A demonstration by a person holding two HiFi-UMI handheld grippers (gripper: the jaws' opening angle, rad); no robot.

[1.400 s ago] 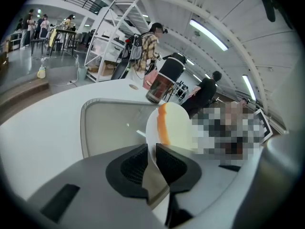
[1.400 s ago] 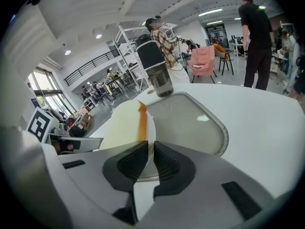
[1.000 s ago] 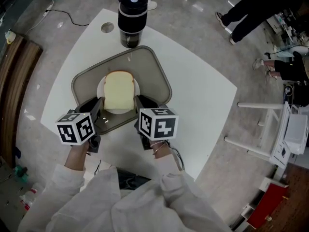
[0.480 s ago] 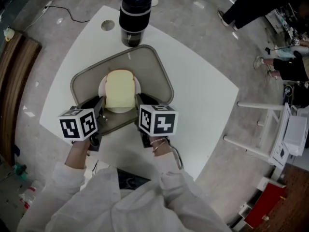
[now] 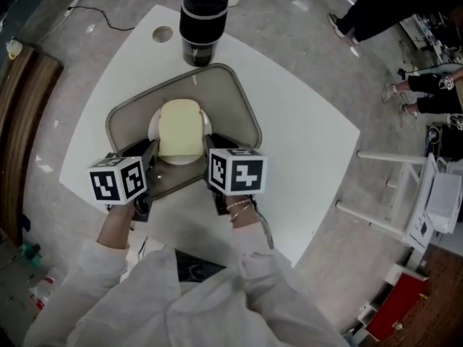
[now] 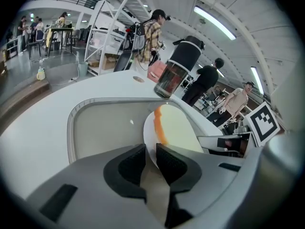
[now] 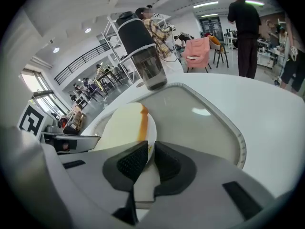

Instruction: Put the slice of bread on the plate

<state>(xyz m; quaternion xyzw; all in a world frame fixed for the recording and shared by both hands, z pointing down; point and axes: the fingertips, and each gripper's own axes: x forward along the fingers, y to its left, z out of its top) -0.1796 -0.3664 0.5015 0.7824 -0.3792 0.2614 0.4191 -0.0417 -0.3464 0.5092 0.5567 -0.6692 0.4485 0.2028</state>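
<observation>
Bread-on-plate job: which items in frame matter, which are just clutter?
In the job:
- slice of bread, already lying on the plate
- left tool and right tool, each closed on the plate's near rim

Just lying about:
- tray under the plate
- black-lidded container beyond the tray
- white table

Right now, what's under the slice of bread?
The slice of bread lies on a white plate, which sits in a grey tray. Only the plate's rim shows; the bread covers its middle, so anything there is hidden.
</observation>
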